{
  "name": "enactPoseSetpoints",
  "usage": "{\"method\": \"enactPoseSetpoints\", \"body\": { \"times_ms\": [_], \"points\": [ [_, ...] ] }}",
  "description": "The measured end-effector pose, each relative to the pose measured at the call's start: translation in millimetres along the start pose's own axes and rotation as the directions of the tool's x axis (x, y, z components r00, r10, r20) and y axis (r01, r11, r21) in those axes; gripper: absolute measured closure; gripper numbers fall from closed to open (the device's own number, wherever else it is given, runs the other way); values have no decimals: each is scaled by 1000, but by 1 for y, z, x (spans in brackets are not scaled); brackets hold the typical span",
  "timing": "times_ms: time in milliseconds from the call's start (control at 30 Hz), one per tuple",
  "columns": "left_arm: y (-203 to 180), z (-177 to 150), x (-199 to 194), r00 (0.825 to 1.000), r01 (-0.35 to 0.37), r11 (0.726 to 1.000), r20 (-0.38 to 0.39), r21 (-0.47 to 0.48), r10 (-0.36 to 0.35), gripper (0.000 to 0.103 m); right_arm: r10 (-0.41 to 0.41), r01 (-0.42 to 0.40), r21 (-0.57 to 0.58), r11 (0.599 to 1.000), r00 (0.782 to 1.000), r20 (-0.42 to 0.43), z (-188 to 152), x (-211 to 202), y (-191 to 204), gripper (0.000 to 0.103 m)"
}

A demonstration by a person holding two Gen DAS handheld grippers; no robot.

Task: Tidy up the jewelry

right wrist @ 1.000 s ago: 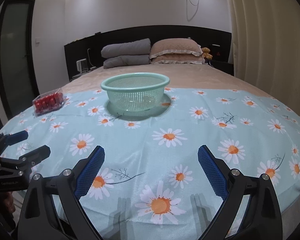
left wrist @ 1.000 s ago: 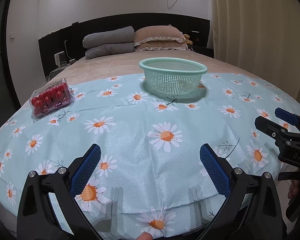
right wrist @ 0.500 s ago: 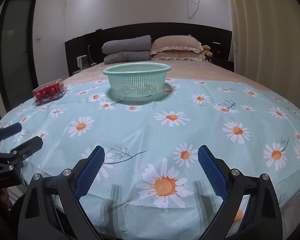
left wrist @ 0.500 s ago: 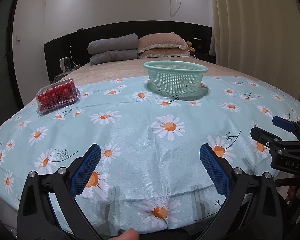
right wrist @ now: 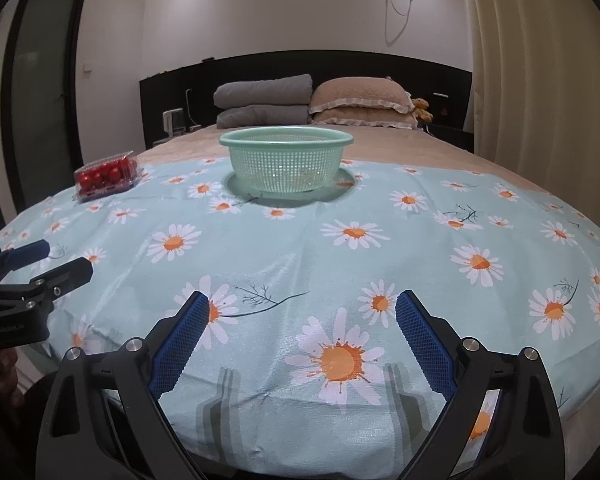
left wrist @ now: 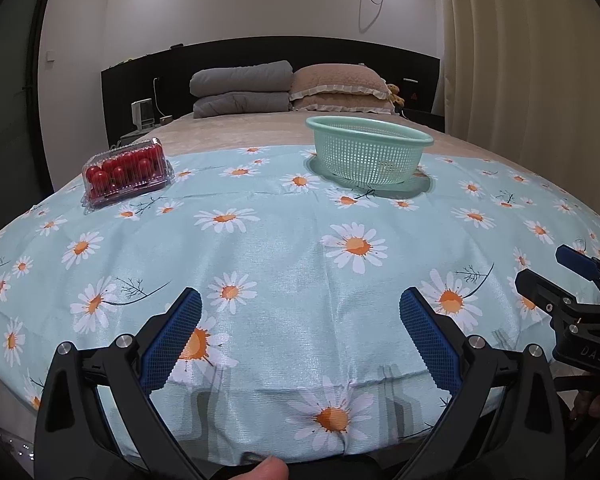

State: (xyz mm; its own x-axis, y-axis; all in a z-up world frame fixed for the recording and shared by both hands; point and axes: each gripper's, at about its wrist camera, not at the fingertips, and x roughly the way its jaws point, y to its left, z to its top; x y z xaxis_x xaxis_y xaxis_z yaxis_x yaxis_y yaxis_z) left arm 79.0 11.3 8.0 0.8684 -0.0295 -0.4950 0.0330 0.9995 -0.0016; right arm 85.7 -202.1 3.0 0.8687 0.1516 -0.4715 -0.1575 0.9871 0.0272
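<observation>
On our bed's cloth (left wrist: 284, 248): clear box (left wrist: 127, 174) of red balls, green basket (left wrist: 369, 155) apparently empty. Both our jaws gape, holding nothing.

A wide bed (left wrist: 236, 132) with a tan cover fills the room. A pale blue cloth (left wrist: 300, 264) printed with white-and-orange daisies lies over its near half. On the cloth sit two things, well apart — a mint-green mesh basket (left wrist: 369, 149) toward the far edge, upright, and a clear plastic box of small red tomatoes (left wrist: 127, 174) to the left. At the head, folded grey blankets (left wrist: 242, 94) lie beside stacked beige pillows (left wrist: 340, 90).
</observation>
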Motion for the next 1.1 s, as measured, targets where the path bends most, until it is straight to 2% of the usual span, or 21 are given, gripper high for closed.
{"method": "enactPoseSetpoints", "body": {
  "times_ms": [300, 433, 1100],
  "points": [
    [-1, -2, -1, 1000, 2, 1000, 6, 7, -2, 6, -12, 12, 5, 1000, 1000, -21, -2, 2, -1, 13],
    [-2, -4, -3, 1000, 26, 999, 8, 19, -26, 6, -11, 11, 4, 1000, 1000, -22, -3, 2, -1, 13],
    [1, -4, -2, 1000, -5, 1000, 1, 11, 5, 6, -7, 8, 23, 1000, 999, -35, -3, 2, -6, 13]
  ]
}}
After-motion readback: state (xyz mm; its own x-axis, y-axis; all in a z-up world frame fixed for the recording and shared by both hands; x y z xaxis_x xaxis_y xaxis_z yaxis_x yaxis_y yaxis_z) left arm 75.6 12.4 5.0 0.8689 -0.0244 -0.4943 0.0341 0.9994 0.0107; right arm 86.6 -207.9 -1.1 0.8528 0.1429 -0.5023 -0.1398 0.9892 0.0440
